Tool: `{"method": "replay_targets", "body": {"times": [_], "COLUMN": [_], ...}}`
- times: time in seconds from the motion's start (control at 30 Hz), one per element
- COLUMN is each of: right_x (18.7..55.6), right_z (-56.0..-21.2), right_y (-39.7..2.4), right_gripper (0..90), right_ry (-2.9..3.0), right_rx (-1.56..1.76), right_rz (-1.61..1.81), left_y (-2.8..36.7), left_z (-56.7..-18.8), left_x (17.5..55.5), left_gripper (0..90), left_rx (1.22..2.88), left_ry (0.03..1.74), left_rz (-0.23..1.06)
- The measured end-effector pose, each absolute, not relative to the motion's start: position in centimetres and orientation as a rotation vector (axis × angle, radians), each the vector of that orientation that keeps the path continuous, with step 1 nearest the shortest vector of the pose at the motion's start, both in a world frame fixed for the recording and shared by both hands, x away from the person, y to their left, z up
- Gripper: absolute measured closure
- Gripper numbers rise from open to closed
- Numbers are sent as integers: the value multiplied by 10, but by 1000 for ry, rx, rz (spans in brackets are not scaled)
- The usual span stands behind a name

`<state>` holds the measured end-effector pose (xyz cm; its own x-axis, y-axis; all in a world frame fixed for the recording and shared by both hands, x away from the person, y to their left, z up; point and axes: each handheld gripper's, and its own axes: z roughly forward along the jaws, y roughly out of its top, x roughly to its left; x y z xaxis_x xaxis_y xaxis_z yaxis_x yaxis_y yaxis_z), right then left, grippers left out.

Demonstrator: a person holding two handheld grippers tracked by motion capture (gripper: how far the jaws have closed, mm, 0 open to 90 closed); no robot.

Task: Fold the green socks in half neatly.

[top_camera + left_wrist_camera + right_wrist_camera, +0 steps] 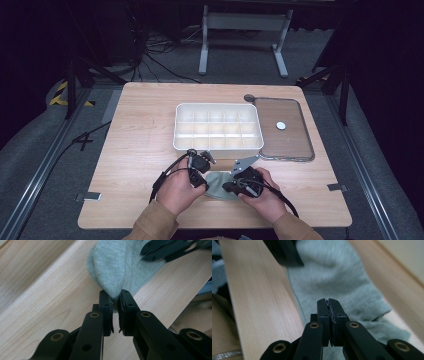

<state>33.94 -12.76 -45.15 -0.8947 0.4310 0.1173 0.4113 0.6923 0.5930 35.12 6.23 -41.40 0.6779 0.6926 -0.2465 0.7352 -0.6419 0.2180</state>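
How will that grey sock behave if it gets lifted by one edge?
Probably floppy: the grey sock is soft knit, bunching where the left gripper pinches it. Likely light, and it should drape rather than hold shape. Unlikely to slip, given its ribbed texture.

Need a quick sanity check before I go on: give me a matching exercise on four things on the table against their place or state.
Things:
1. pale grey knitted sock
2. white plastic compartment box
3. brown tray with a metal rim
4. small white round disc

Places or states:
A. lying on the tray
B. pinched by the left gripper
C. right of the box
D. middle of the table, compartments empty

Pairs: 1-B, 2-D, 3-C, 4-A
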Motion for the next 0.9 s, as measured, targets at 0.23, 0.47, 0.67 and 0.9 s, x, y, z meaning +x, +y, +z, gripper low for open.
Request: {"method": "replay_targets", "body": {"times": [0.23, 0.47, 0.67, 0.9], "right_x": [337, 337, 336, 339], "right_z": [-460, -460, -460, -448], "right_y": [-126, -126, -126, -143], "right_gripper": [892, 891, 884, 852], "right_ry": [2855, 2850, 2859, 2861], "right_rx": [681, 696, 691, 723], "right_rz": [975, 977, 984, 1065], "left_y": [64, 60, 54, 57], "left_z": [-408, -402, -398, -395], "left_x": [350, 347, 345, 344], "left_gripper": [826, 822, 821, 822], "left_rx": [2562, 2530, 2506, 2507], "left_ry": [1116, 1064, 1001, 1024], "left_rz": [-216, -204, -199, -209]}}
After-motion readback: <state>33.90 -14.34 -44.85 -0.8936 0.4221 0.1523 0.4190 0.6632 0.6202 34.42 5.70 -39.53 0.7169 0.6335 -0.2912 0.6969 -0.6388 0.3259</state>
